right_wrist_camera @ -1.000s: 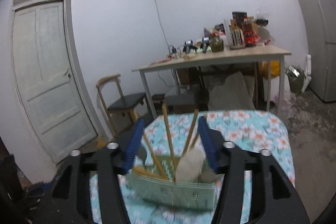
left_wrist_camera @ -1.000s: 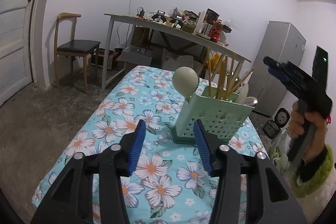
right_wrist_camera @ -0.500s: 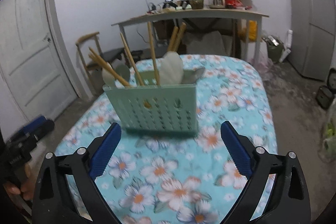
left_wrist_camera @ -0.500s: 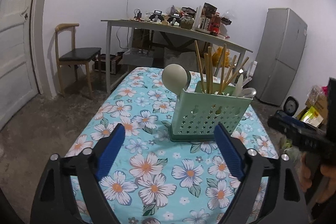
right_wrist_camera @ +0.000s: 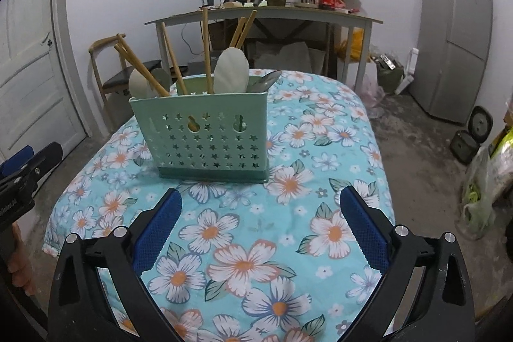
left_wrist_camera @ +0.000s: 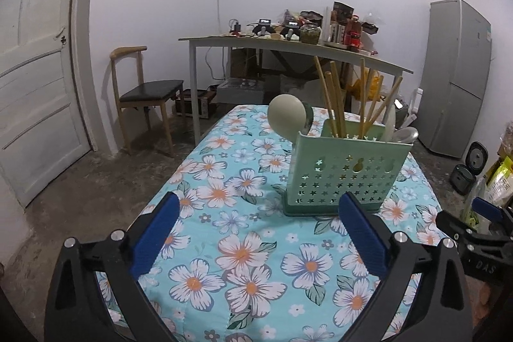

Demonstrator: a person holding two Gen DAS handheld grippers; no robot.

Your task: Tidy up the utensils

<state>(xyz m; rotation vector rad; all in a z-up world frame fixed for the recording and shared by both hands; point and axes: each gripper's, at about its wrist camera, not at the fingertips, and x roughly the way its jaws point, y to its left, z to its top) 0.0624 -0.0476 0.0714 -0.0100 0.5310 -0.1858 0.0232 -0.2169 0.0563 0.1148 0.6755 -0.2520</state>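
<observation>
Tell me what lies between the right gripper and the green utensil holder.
Only bare floral tablecloth separates the open right gripper from the utensil holder, seen in the right wrist view.

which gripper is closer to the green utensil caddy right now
Roughly equal, left perhaps slightly nearer. The left gripper sits open short of the caddy, offset to its left; the right gripper faces it squarely, also open.

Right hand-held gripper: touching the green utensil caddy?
Apart. Right wrist view shows the right hand-held gripper open, floral cloth visible between its fingertips and the green utensil caddy.
</observation>
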